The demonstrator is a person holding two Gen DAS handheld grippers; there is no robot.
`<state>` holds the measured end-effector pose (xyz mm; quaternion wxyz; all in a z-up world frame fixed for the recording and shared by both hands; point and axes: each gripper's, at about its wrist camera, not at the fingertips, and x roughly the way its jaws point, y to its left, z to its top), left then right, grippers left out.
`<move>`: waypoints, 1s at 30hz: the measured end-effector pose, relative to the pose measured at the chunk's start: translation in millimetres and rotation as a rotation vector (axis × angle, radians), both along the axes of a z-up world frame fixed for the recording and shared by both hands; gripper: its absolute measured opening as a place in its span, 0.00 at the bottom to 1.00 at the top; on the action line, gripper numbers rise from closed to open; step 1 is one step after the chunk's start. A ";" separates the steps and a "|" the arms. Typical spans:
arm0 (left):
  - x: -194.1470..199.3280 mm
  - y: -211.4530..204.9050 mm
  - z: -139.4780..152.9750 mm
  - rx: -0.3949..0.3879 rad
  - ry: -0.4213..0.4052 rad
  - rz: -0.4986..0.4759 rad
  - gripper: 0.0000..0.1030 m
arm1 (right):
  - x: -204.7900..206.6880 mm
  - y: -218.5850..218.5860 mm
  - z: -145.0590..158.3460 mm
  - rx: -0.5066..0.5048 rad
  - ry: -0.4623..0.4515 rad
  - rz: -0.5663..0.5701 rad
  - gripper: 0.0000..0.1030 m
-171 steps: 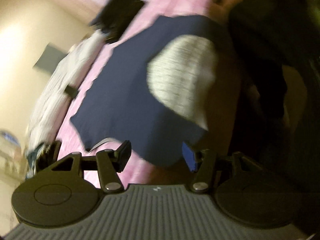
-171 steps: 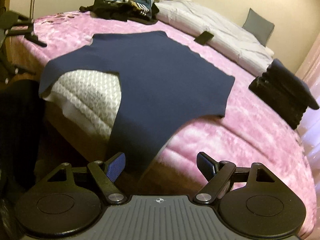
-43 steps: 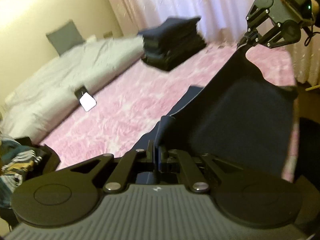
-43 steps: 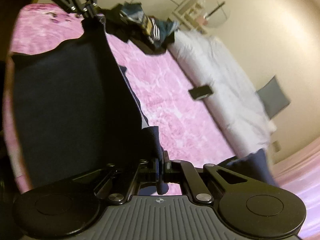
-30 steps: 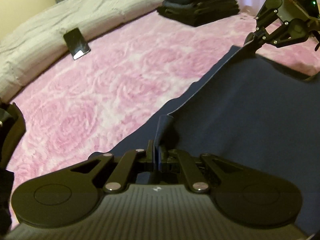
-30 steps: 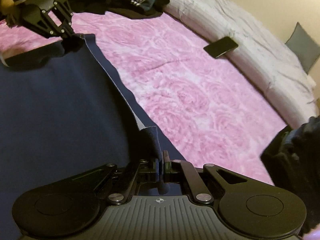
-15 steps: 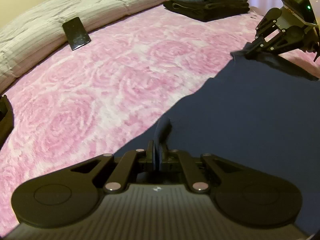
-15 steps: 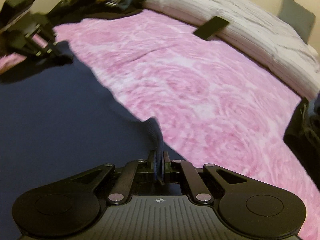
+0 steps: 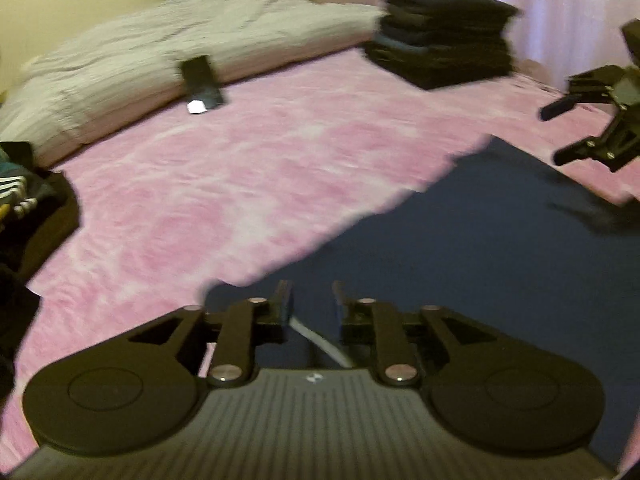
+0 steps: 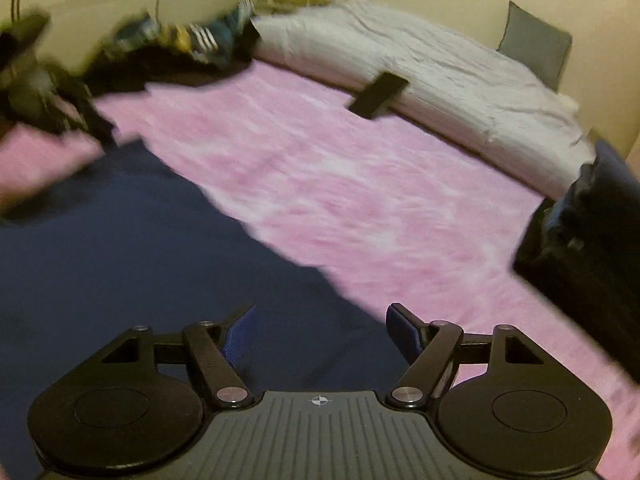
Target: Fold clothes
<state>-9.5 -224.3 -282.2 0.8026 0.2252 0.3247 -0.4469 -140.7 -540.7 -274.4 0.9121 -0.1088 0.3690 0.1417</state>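
Note:
A navy garment (image 9: 460, 264) lies spread flat on the pink bed cover (image 9: 224, 184), its far edge running diagonally. My left gripper (image 9: 311, 300) hovers over its near corner; the jaws are opening, a narrow gap shows between the pads, and nothing is pinched. A pale strip of the garment shows below the gap. In the right wrist view the navy garment (image 10: 120, 248) fills the lower left. My right gripper (image 10: 322, 330) stands wide over it, jaws opening, blue pads bare. Each view shows the other gripper: the right gripper (image 9: 554, 136) and the left gripper (image 10: 96, 124), which is blurred.
A stack of folded dark clothes (image 9: 444, 32) sits at the far side of the bed by the curtain. A black phone (image 9: 200, 84) leans on the grey duvet (image 9: 140, 52). A heap of unfolded clothes (image 10: 180, 48) lies at the other end.
Both grippers were shut on the garment's folded edge; both have now let go and drawn back and up. The garment has settled flat on the bed.

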 end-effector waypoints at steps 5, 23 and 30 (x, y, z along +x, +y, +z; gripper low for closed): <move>-75.9 9.5 2.3 0.017 0.030 -0.110 0.21 | -71.3 29.7 -6.3 0.187 0.067 0.005 0.72; -203.0 48.7 -2.2 -0.015 -0.002 -0.003 0.22 | -181.6 66.4 -5.7 0.408 -0.060 -0.188 0.72; -204.4 43.8 -22.9 0.004 0.040 0.022 0.25 | -153.7 82.3 -43.2 0.415 0.051 -0.204 0.72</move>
